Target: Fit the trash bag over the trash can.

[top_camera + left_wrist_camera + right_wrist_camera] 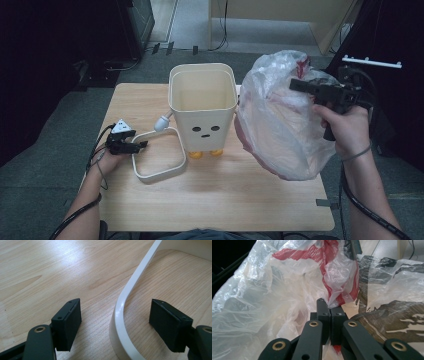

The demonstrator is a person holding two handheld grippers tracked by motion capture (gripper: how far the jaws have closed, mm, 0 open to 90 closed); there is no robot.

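A cream bin [202, 107] with a printed face and orange feet stands at the table's middle. Its loose cream ring [159, 155] lies flat on the wood to the left. My left gripper [141, 145] rests low at the ring's left edge, open, with the ring's wall [120, 315] between its jaws and clear of both pads. My right gripper [296, 85] is held up at the right, shut on a fold of the clear plastic bag [280, 120] with red print [337, 277]. The bag hangs puffed out beside the bin.
The wooden table [225, 200] has bare surface in front of the bin. Grey floor surrounds it, with dark equipment at the left and cables at the back. A white rail [372, 62] shows at the far right.
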